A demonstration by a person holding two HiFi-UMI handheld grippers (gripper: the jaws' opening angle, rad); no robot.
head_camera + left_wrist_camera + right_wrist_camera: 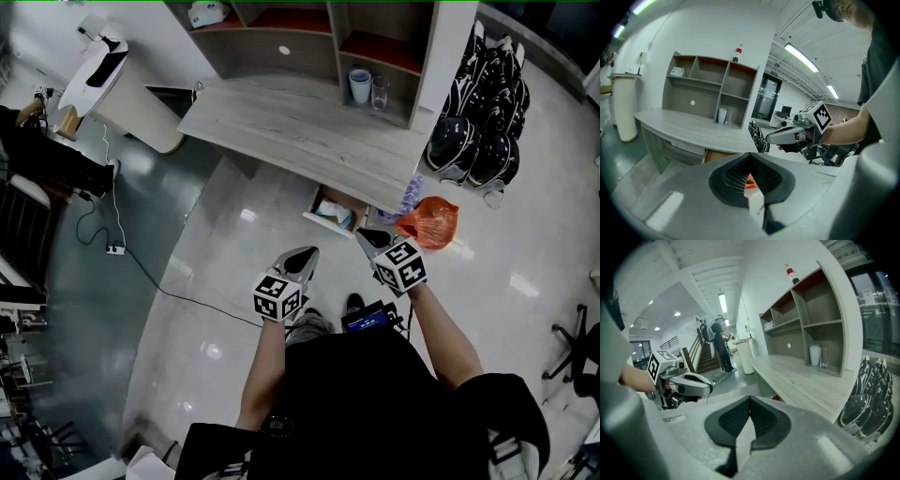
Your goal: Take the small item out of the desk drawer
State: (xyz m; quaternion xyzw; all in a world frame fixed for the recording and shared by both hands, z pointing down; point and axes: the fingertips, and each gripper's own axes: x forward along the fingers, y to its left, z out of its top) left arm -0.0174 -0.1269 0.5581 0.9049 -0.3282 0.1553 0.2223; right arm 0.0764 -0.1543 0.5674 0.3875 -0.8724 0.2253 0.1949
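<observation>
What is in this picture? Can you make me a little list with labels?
desk: long, pale wood, shelves at the back
drawer: pulled out under the desk, light things inside, too small to tell
left hand-held gripper: shut, empty, in the air short of the drawer
right hand-held gripper: shut, empty, in the air beside the left one
orange bag: on the floor by the desk's end
helmets: black, bunched to the right of the desk
cups: in a shelf compartment

Right gripper, jaws together and empty, faces the desk.
</observation>
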